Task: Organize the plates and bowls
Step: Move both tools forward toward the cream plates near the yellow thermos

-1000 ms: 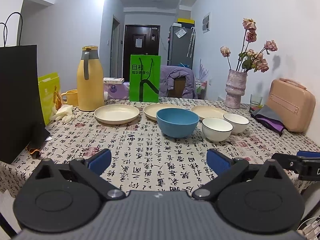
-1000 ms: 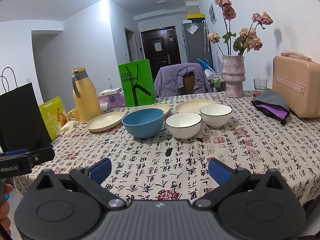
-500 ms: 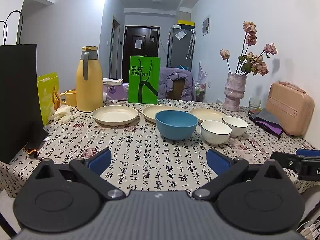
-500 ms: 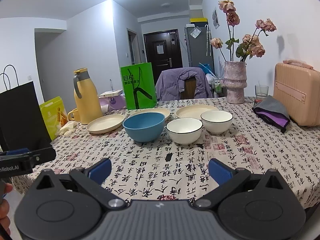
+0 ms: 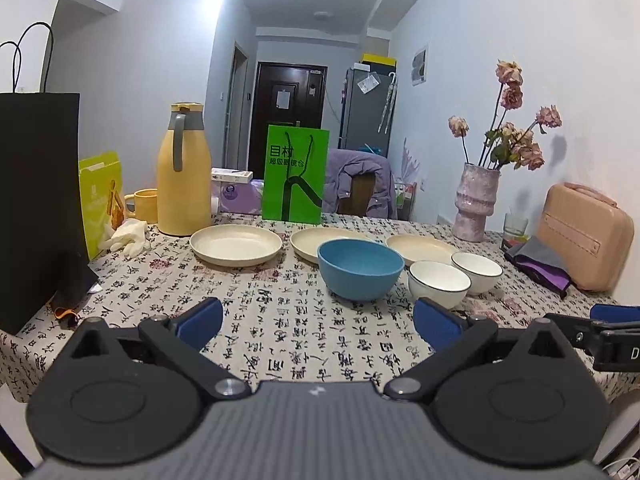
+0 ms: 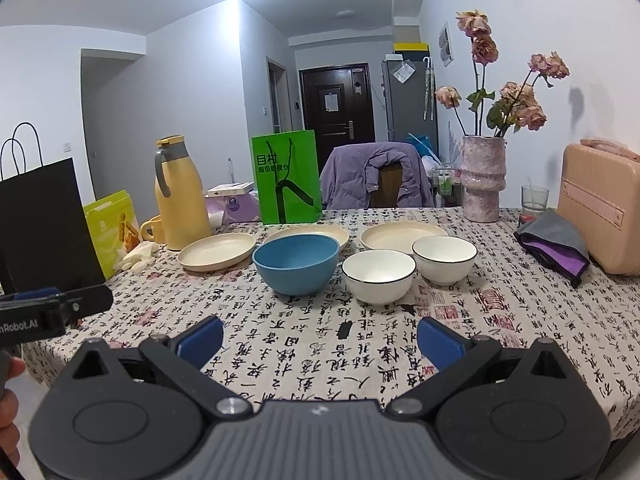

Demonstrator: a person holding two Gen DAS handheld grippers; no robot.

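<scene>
Three cream plates stand in a row at the back of the table: left plate (image 5: 236, 244), middle plate (image 5: 320, 238), right plate (image 5: 424, 248). In front of them sit a blue bowl (image 5: 360, 268) and two white bowls with dark rims, one nearer (image 5: 439, 289) and one farther right (image 5: 477, 272). The same blue bowl (image 6: 296, 258) and white bowls (image 6: 378, 275) (image 6: 444, 259) show in the right wrist view. My left gripper (image 5: 318, 322) and right gripper (image 6: 320, 338) hover open over the near table edge, both empty.
A yellow thermos (image 5: 183, 186), yellow mug (image 5: 143, 205), green bag (image 5: 295, 174), black bag (image 5: 38, 200) and white gloves (image 5: 127, 234) stand at left and back. A vase of dried roses (image 5: 478, 202), a glass (image 5: 515, 226), folded cloth (image 5: 538, 262) and pink case (image 5: 584, 236) line the right.
Both grippers have tilted upward and drawn back slightly, so the dishes sit lower and a bit smaller in view. Nothing on the table has moved.
</scene>
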